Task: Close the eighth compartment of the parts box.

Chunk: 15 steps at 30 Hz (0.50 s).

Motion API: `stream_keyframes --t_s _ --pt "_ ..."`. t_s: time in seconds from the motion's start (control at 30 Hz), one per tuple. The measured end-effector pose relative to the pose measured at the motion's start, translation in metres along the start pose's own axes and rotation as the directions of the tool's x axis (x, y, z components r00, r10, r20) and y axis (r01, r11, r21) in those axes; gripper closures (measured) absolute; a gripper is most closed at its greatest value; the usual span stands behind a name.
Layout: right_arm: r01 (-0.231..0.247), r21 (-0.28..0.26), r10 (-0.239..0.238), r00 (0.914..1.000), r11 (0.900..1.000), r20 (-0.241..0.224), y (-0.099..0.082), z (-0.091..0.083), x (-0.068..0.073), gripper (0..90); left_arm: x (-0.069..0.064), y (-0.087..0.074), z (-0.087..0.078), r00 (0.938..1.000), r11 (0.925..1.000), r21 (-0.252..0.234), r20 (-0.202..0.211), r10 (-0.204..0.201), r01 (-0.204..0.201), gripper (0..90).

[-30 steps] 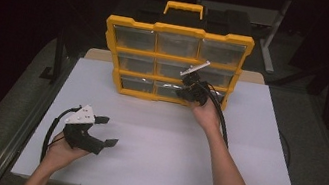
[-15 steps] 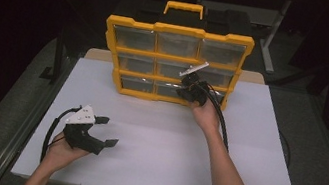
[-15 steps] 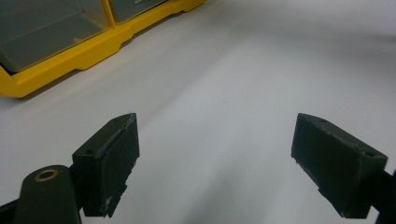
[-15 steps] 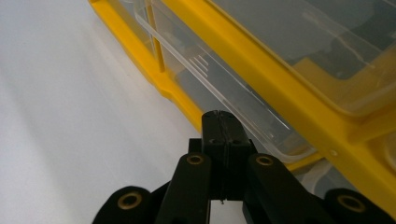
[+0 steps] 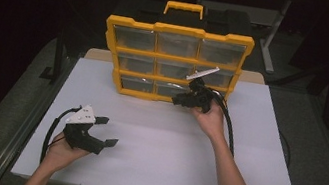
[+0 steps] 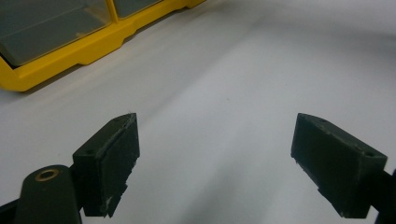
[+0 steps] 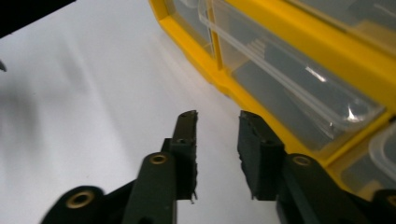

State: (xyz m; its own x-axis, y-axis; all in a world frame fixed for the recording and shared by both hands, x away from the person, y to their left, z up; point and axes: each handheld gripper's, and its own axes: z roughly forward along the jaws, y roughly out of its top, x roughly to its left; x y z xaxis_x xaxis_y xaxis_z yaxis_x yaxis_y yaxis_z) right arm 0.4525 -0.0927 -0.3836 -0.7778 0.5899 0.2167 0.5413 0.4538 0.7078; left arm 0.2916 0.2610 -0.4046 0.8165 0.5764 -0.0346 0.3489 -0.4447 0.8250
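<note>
A yellow organizer box (image 5: 180, 30) with clear drawers stands upright at the back of the white table (image 5: 164, 173). My right gripper (image 5: 177, 100) sits at its bottom row, right of the middle. In the right gripper view, a clear drawer (image 7: 289, 79) sticks out a little from the yellow frame (image 7: 327, 42). The right gripper (image 7: 217, 140) has just been opening; its jaws stand a short way apart with nothing between them, just left of that drawer. My left gripper (image 5: 110, 131) rests at the front left, open wide and empty (image 6: 215, 154).
The organizer's yellow carry handle (image 5: 183, 7) rises at its top. A black cable (image 5: 227, 128) trails from the right gripper along the forearm. Dark floor and table legs surround the white tabletop.
The right gripper has shifted only slightly at the organizer's bottom row. The left gripper has stayed where it was.
</note>
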Motion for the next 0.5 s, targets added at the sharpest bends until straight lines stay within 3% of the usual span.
stream_keyframes --t_s 0.1,0.2,0.27,0.4,0.5 --pt "0.017 -0.012 -0.017 0.9999 0.9998 0.000 -0.008 -0.004 -0.001 57.4 0.000 0.000 0.001 1.0000 1.0000 0.003 -0.005 0.003 -0.003 15.4" --pt "-0.023 -0.022 0.023 0.9997 0.9995 -0.010 -0.013 -0.008 0.000 51.7 0.000 -0.001 0.001 0.9998 0.9998 0.002 -0.002 -0.018 0.018 15.3" --pt "-0.034 -0.038 0.033 0.9993 0.9987 -0.016 -0.017 -0.010 0.001 49.5 0.000 -0.001 0.001 0.9999 0.9998 0.013 -0.004 -0.011 0.011 15.3" --pt "-0.043 -0.047 0.041 0.9986 0.9980 -0.033 -0.024 -0.015 0.001 45.1 0.001 -0.002 0.001 1.0000 0.9999 0.014 -0.005 -0.008 0.008 15.2" --pt "-0.037 -0.054 0.036 0.9992 0.9978 -0.019 -0.029 -0.019 0.003 41.8 0.001 -0.002 0.001 1.0000 0.9999 0.015 -0.005 -0.008 0.008 15.1"
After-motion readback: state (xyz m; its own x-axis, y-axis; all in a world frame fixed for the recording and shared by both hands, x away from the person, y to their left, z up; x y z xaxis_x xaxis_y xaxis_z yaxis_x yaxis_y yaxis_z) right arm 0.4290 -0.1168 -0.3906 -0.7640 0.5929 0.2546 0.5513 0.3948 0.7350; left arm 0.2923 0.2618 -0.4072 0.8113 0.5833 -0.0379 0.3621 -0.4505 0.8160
